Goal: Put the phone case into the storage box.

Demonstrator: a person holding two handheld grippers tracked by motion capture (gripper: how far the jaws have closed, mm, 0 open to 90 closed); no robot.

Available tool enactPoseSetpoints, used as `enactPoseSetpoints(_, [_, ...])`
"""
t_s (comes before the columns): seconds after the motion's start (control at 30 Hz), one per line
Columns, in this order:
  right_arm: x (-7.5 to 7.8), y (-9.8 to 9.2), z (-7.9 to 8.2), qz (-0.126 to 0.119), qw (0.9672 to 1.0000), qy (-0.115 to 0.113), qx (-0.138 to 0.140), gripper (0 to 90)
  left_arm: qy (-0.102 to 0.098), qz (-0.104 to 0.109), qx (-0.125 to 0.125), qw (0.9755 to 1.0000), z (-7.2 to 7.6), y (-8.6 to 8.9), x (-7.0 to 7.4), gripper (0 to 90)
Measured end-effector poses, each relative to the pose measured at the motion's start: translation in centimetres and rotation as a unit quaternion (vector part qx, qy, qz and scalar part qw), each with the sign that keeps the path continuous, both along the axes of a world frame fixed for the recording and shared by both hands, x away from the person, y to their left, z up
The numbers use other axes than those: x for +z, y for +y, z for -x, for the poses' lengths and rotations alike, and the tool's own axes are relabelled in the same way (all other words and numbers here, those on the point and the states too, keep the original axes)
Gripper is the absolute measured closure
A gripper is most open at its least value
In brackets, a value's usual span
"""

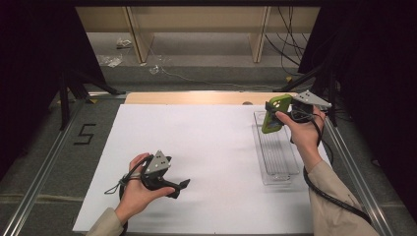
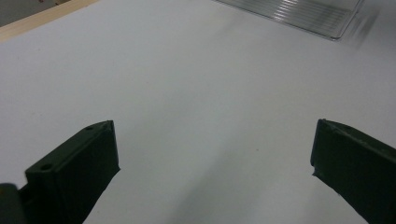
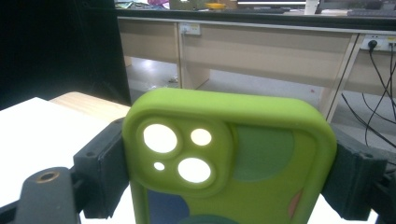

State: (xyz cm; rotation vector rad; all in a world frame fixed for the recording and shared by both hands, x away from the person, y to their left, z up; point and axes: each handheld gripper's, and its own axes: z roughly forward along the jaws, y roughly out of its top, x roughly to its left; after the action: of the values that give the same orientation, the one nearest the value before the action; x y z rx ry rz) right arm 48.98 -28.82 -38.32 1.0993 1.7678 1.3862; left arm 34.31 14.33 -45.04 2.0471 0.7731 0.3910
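**Green phone case held above a clear tray**

While the left gripper [image 1: 179, 187] rests low on the white tabletop [image 1: 206, 147] nearest the person, its black jaws stand wide apart with nothing between them, pointing across the bare white surface. Farther off on the right side, the right gripper [image 1: 274, 114] is raised above the tabletop, and its jaws are closed on the two long edges of a lime-green soft silicone phone case [image 3: 233, 163] with round camera cut-outs in a raised corner block. That case stands nearly upright in the grip, camera end uppermost, hanging over the far end of a long clear ribbed plastic tray [image 1: 275, 152] that lies lengthwise near the right edge of the tabletop. Beyond the tabletop lie a strip of pale wood, a grey floor with loose cables, and light wooden furniture.

Judging by this, the step in hand is laying the case into the tray. To do it well, the right hand would tip the case flat, line its long side up with the tray's length, lower it until it rests on the ribs, and only then let the jaws part. Soft silicone may cling to the pads, so a slow release seems wise.
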Motion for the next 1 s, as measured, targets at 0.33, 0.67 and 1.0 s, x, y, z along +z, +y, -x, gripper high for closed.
enactPoseSetpoints(0.33, [-0.2,0.1,-0.5,0.001,1.0000,0.002,-0.003,16.6,0.000,-0.001,0.000,1.0000,0.0,0.0,0.0,0.4])
enactPoseSetpoints(0.67, [-0.5,0.3,-0.9,0.003,1.0000,0.005,-0.004,16.6,0.000,0.000,0.000,1.0000,0.0,0.0,0.0,0.4])
enactPoseSetpoints(1.0, [-0.7,0.4,-1.3,0.004,0.9999,0.006,-0.007,16.6,0.000,0.000,-0.001,1.0000,0.0,0.0,0.0,0.4])
